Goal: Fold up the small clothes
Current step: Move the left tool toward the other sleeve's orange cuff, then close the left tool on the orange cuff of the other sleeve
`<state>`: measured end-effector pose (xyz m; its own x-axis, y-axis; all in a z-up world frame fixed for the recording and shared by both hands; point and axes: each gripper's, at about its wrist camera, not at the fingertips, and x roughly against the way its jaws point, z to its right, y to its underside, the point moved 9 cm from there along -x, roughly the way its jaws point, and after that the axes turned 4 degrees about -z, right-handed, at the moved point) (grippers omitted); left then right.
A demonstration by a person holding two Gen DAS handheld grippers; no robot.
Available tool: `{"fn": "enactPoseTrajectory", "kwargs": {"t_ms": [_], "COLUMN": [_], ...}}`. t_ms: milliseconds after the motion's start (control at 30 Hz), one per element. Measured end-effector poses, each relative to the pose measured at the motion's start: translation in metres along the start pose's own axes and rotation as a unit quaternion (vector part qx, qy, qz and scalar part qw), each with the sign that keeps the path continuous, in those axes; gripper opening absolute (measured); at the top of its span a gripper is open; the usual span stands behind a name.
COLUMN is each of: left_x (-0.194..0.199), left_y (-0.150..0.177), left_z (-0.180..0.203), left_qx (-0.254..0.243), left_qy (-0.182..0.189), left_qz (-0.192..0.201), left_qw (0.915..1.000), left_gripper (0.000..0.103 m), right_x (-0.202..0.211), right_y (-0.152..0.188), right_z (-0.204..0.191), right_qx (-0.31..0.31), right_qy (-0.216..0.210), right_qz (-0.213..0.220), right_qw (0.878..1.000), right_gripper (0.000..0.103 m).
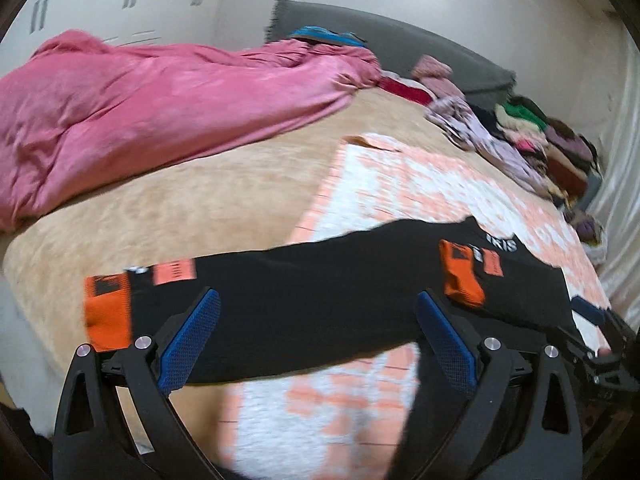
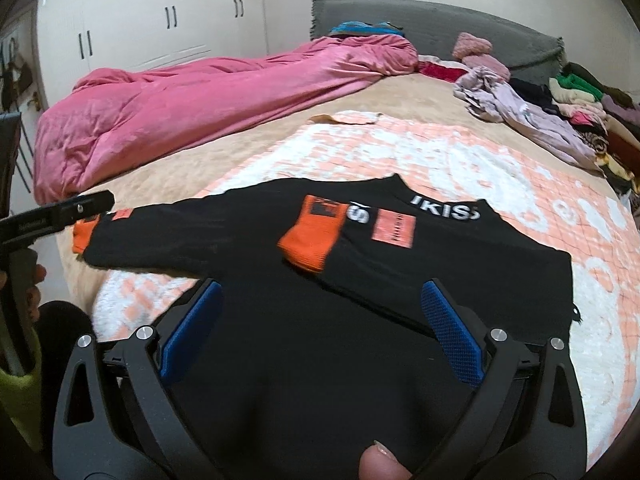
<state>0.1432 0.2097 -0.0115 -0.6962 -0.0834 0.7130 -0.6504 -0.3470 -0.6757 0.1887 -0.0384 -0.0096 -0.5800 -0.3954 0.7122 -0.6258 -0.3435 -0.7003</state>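
A small black long-sleeved top (image 2: 304,312) with orange cuffs and white lettering lies flat on an orange-and-white patterned mat (image 2: 460,168). Its right sleeve is folded in across the chest, orange cuff (image 2: 308,240) on top. Its left sleeve stretches out to the left, ending in an orange cuff (image 1: 106,312). My left gripper (image 1: 316,324) is open and empty, hovering over that outstretched sleeve (image 1: 280,280). My right gripper (image 2: 320,312) is open and empty over the lower body of the top. The left gripper also shows at the left edge of the right wrist view (image 2: 80,206).
The mat lies on a beige bedspread (image 2: 192,160). A bunched pink duvet (image 2: 200,96) fills the far left of the bed. A pile of mixed clothes (image 2: 560,112) lines the right side by a grey headboard (image 2: 440,24). White wardrobes (image 2: 140,20) stand behind.
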Motion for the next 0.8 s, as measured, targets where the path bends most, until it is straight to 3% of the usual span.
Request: {"fn": "enactPoseTrajectory", "kwargs": {"t_ms": [433,667,800], "left_x": [0.021,0.016,0.003], "left_y": [-0.001,0.014,0.022], "left_z": [-0.116,-0.173,-0.190], "left_qx": [0.100,0.155,0.187], "left_qy": [-0.063,-0.082,-0.067], "left_qz": [0.015,0.000,-0.013], "left_qw": [0.9929,0.9846,0.9800], "left_gripper": [0.098,0.097,0.096], "right_x": [-0.013,-0.024,-0.028], "right_y": [-0.012,-0.005,-0.002], "right_z": [-0.075,-0.105,-0.111], "right_qx": [0.042,0.061,0.064], "right_qy": [-0.038,-0.050,-0.048], "right_qz": [-0.010,-0.028,-0.035], "right_qw": [0.998,0.997,0.996], "right_gripper": [0.094,0.094,0.094]}}
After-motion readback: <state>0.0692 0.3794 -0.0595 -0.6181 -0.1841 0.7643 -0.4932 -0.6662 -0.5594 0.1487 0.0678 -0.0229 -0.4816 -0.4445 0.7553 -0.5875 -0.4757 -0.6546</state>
